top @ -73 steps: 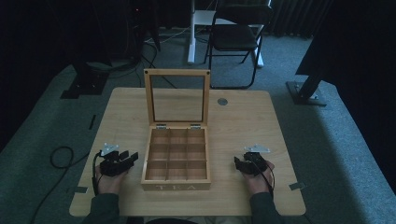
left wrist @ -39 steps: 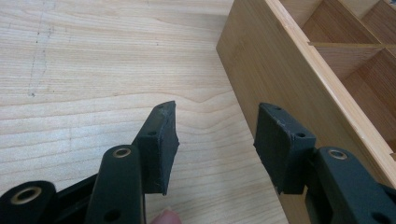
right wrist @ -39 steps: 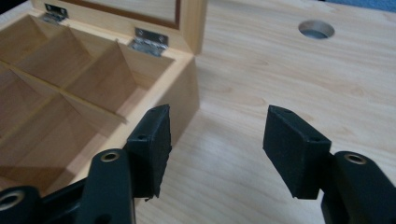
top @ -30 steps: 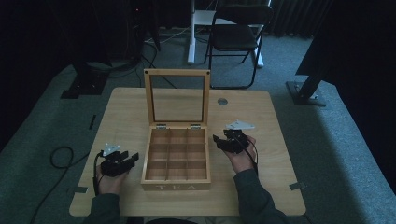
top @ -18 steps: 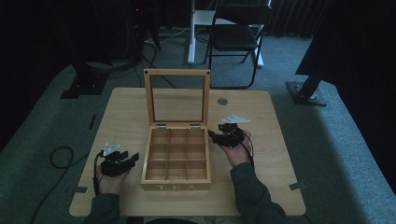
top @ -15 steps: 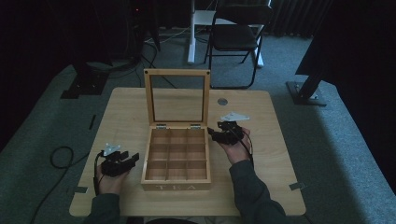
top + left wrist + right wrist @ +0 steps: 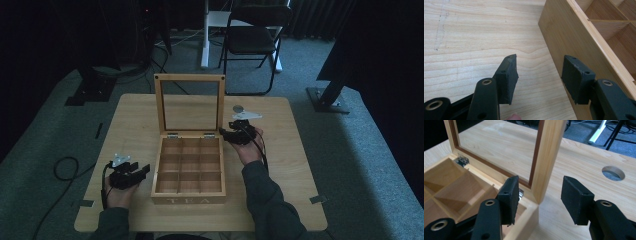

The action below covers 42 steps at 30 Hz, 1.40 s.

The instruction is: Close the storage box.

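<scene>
**Closing the tea box: lid upright, grip not yet made**

Reaching for the lid is where you stand, and nothing of the closing itself is done. The tea box (image 7: 188, 167) sits in the middle of the desk toward its near edge, its nine compartments bare as far as the high view shows. Its glass-paned lid (image 7: 190, 103) stands fully upright on the two hinges at the back wall.

Your right gripper (image 7: 537, 195) is at the box's back right corner, released, with its jaws spread to either side of the lid's right frame post (image 7: 547, 157). In the right gripper view the post rises between the two pads, but neither pad appears to touch it; the left pad sits over the hinge corner and the right pad hangs above bare desk. So the claw straddles the frame without gripping.

Your left gripper (image 7: 539, 77) rests near the front left corner of the desk, also released. Its jaws lie open just beside the box's left wall (image 7: 574, 47), one pad close to the wood, and I cannot tell whether it touches.

What is left, as I judge it: clench on the frame post or push it from behind, swing the lid forward and down onto the box, and let it seat flush. The left claw looks placed to steady the box, though it holds nothing now. A round hole (image 7: 238, 108) in the desk lies just behind your right hand.
</scene>
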Available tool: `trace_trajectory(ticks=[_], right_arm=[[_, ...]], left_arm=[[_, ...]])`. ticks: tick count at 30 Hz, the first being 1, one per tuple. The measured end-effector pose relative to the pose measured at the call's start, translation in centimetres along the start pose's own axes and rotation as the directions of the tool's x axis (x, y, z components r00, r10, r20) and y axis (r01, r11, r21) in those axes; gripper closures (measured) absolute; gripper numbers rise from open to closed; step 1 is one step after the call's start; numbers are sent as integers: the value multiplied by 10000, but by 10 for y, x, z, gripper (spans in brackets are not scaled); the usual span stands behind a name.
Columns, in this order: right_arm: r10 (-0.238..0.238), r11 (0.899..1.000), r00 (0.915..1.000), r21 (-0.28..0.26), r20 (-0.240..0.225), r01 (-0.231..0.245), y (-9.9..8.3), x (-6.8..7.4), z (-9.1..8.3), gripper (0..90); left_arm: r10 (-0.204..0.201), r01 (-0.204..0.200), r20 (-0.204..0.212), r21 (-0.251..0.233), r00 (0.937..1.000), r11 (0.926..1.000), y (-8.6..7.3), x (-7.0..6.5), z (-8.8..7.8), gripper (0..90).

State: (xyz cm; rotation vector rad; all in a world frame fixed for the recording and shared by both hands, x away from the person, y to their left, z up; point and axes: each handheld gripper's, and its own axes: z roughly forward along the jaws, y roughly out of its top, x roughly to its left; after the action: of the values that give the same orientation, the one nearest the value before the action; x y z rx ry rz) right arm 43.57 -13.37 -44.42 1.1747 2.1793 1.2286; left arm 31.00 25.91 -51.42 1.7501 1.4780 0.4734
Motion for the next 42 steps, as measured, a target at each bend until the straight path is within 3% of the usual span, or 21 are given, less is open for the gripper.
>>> trace_trajectory(ticks=[12, 16, 28, 33, 42], right_arm=[[-96, 9996, 9999, -249, -113, 93, 21, 1, 20, 444], [140, 9995, 9997, -297, -219, -147, 27, -2, 22, 448], [-348, 9992, 9978, -193, -563, 338, 41, -9, 32, 454], [-119, 9998, 9984, -154, -557, 110, 41, -10, 28, 527], [-541, 9978, 9980, -391, -319, 528, 37, -4, 19, 565]], left_arm=[[-91, 91, -26, -36, 10000, 10000, 1, 1, 0, 468], [-94, 94, -36, -59, 9999, 9999, 1, 2, -1, 468], [-188, 188, 17, -62, 9998, 9998, 2, 2, -2, 468], [-210, 211, 93, -125, 9997, 9997, 5, 1, -2, 468], [-138, 140, 73, -357, 9999, 9993, 18, -1, -4, 468]])
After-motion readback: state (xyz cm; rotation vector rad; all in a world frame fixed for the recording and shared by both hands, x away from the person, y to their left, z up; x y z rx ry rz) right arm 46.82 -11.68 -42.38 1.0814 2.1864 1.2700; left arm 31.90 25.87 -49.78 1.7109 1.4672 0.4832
